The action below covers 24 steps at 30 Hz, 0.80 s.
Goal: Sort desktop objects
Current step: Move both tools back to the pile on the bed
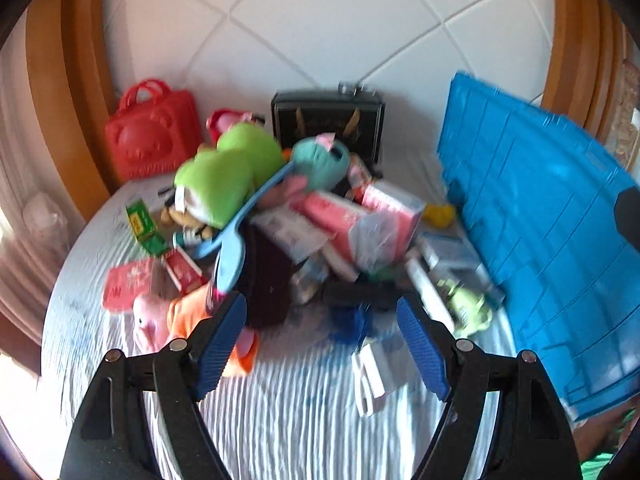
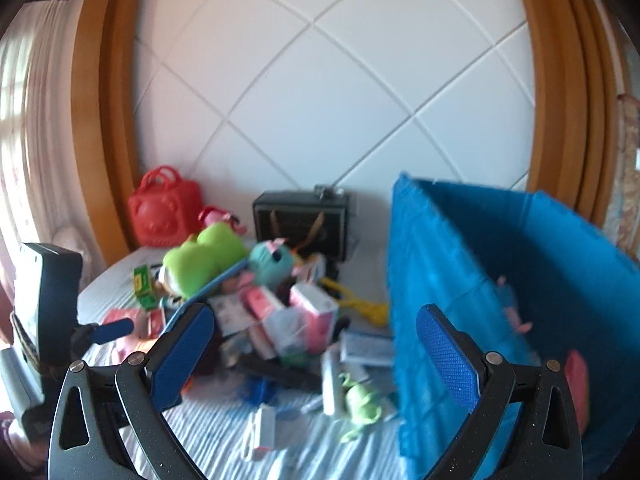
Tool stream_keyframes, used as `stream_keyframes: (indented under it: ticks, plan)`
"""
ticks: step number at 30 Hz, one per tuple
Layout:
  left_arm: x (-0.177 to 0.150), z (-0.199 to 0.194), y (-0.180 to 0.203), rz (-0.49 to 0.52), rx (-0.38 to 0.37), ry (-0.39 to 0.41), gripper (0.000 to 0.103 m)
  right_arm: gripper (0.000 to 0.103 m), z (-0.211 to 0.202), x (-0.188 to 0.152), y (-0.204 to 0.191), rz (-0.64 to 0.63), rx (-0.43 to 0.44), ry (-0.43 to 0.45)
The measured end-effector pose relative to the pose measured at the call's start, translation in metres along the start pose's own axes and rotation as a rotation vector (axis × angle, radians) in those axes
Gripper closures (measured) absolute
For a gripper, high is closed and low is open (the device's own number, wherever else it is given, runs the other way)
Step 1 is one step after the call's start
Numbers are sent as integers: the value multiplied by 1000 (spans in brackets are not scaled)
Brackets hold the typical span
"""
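A jumbled pile lies on the pale striped cloth: a green plush [image 1: 228,172] [image 2: 204,260], a teal plush [image 1: 320,160] [image 2: 272,264], pink boxes [image 1: 360,220] [image 2: 312,312] and a dark maroon object [image 1: 268,280]. My left gripper [image 1: 320,320] hovers open over the pile's near side, nothing between its pads. A pink and orange pig plush [image 1: 168,320] lies by its left finger. My right gripper [image 2: 316,344] is open and empty, further back from the pile. The tall blue bin [image 1: 540,220] [image 2: 480,280] stands on the right. Both views are blurred.
A red toy bag [image 1: 154,136] [image 2: 166,208] and a black box [image 1: 328,120] [image 2: 300,220] stand against the white quilted wall. Loose nearby: a small green toy [image 1: 464,304] [image 2: 360,400], a white item [image 1: 368,376], a yellow thing [image 2: 360,304]. A pad [image 2: 114,330] of the left gripper shows at left.
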<state>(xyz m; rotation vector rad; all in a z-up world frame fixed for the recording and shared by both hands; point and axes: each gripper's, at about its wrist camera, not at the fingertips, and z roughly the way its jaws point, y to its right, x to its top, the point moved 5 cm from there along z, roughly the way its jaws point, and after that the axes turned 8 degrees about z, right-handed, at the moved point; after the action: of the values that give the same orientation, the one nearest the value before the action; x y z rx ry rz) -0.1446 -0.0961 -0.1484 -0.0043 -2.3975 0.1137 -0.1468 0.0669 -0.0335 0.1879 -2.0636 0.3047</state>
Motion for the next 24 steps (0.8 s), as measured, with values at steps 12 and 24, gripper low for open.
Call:
stream_keyframes:
  ticks: [12, 24]
  plan:
    - [-78, 90, 5, 56, -59, -202, 26, 0, 90, -108, 2, 144, 3, -249]
    - [-104, 155, 76, 172, -273, -244, 43, 0, 129, -207, 60, 364, -151, -368]
